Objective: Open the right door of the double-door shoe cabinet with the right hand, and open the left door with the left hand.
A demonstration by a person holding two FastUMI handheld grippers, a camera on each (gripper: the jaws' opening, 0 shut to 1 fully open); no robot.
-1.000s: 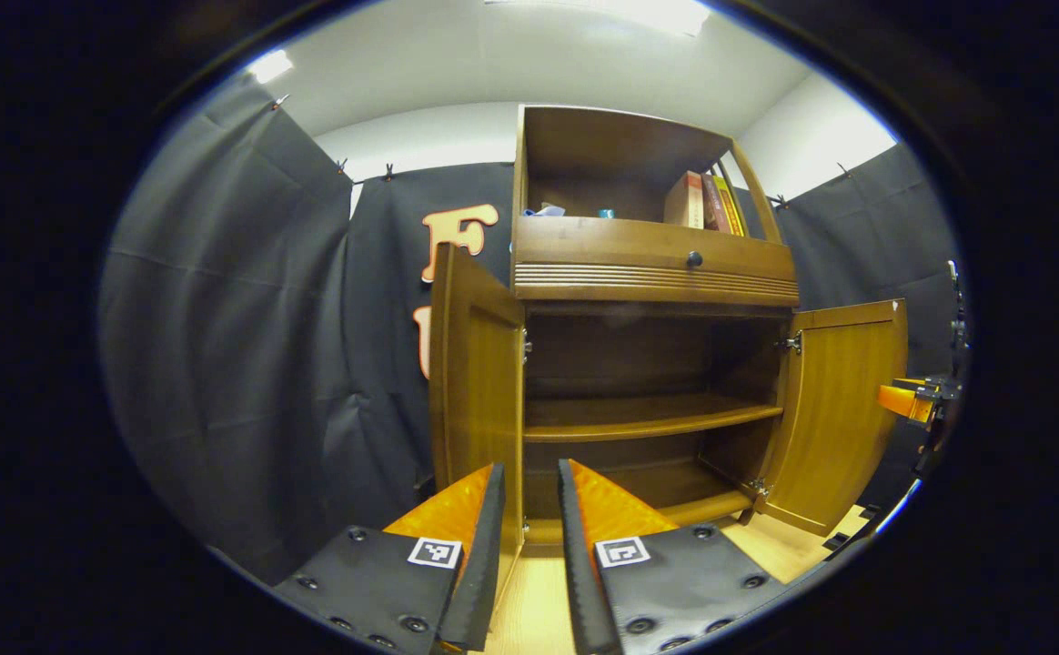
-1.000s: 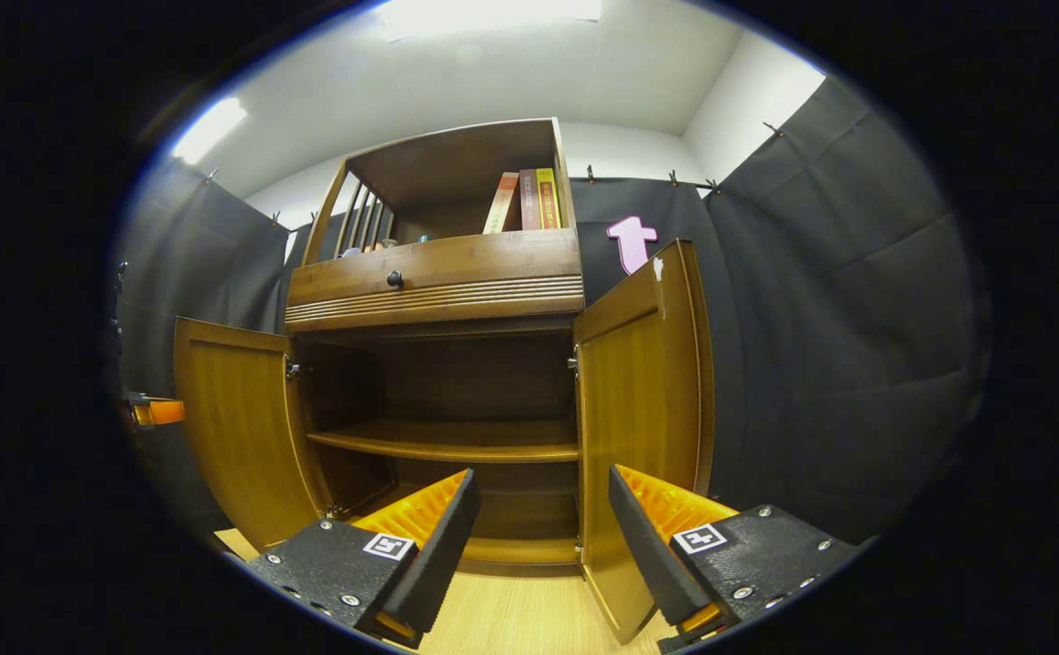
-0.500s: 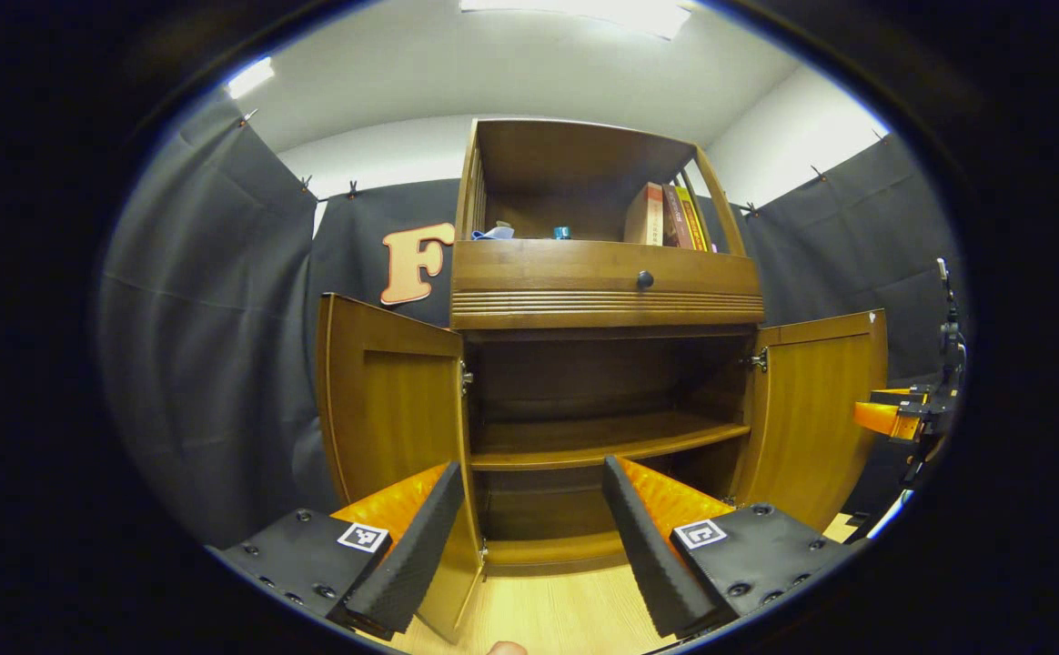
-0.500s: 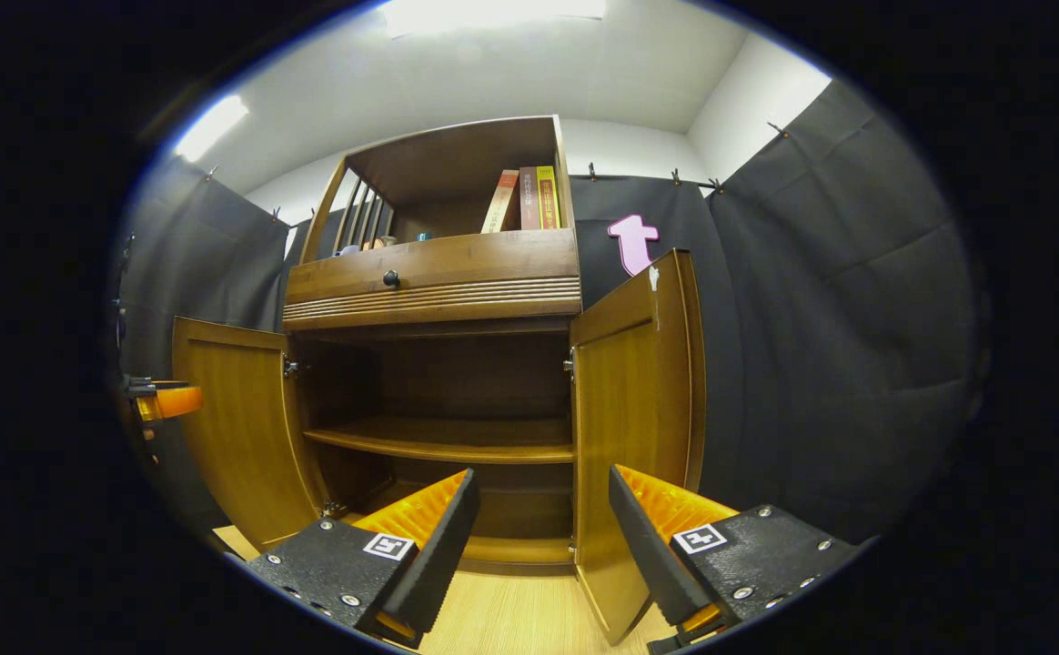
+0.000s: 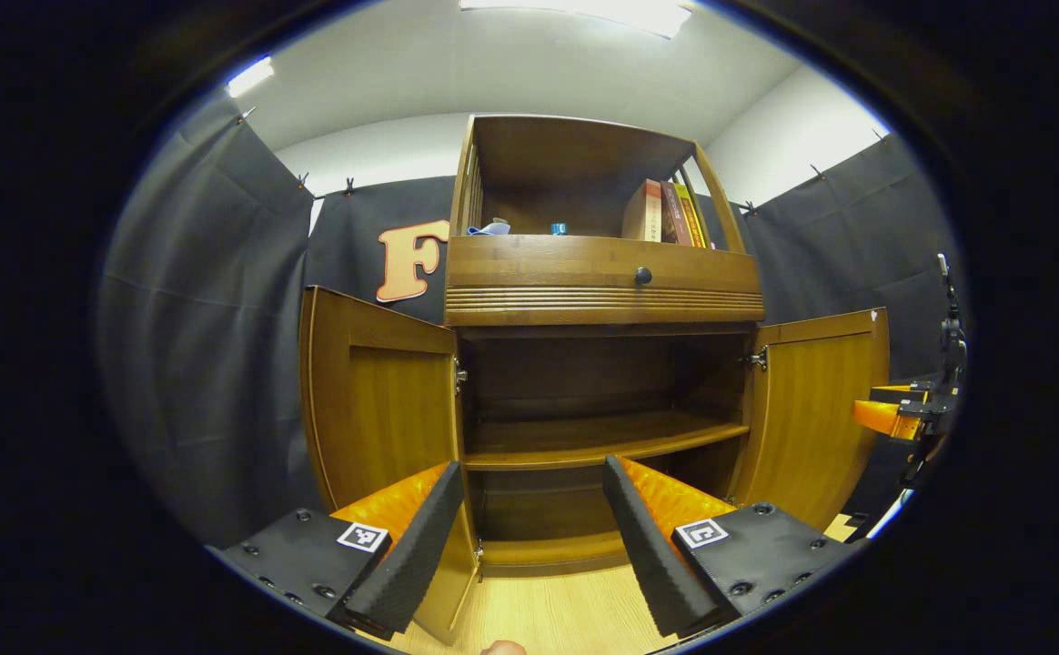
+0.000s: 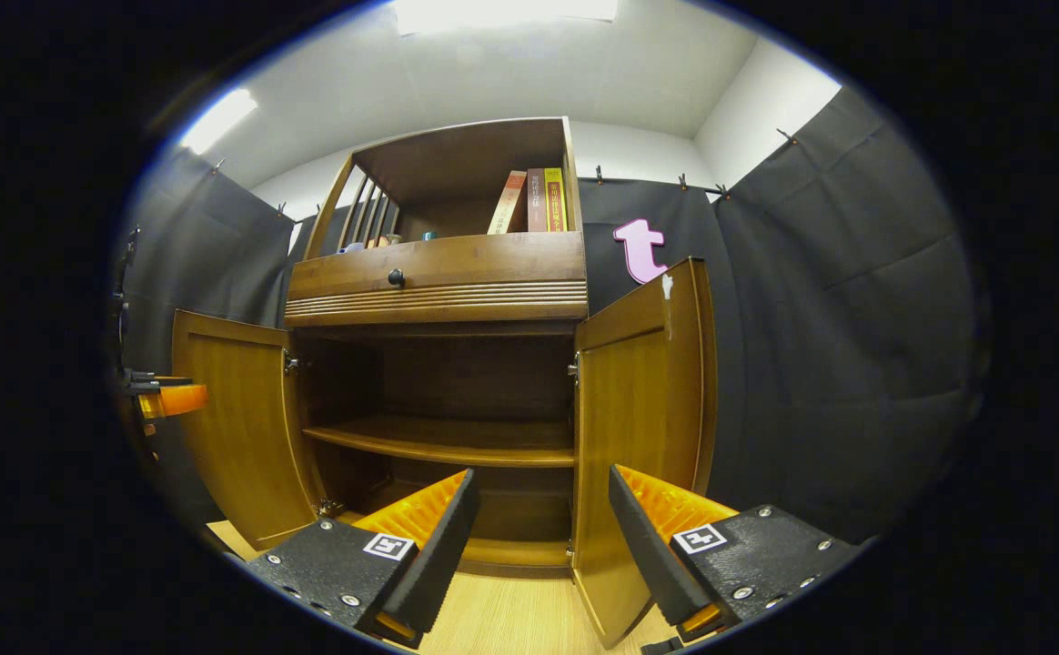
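While both doors stand open: the lines below run from the tools outward to the cabinet's top

Left tool (image 5: 525, 537): fingers spread wide with nothing between them, held low in front of the cabinet; a second ago they were nearly together at the edge of the left door, so the release has come since then

Right tool (image 6: 537, 537): fingers parted and empty, as they were a second ago, just beside the lower edge of the right door

Pale wood-grain floor (image 5: 566, 614): bare in front of the cabinet

Left door, a warm-brown panelled wooden leaf (image 5: 384, 400): swung well clear of the opening, wider than a second ago, when the left gripper view saw it nearly edge-on

Right door, its matching wooden leaf (image 6: 643, 409): open on its hinges, angle little changed

Brown wooden double-door shoe cabinet (image 5: 584, 382): interior exposed, one shelf (image 5: 598, 437) across the middle

Drawer front with a dark round knob (image 5: 643, 275): shut above the opening

Upright books (image 5: 666, 214): standing in the top cubby

Task reading: both doors look opened and let go; probably only withdrawal remains
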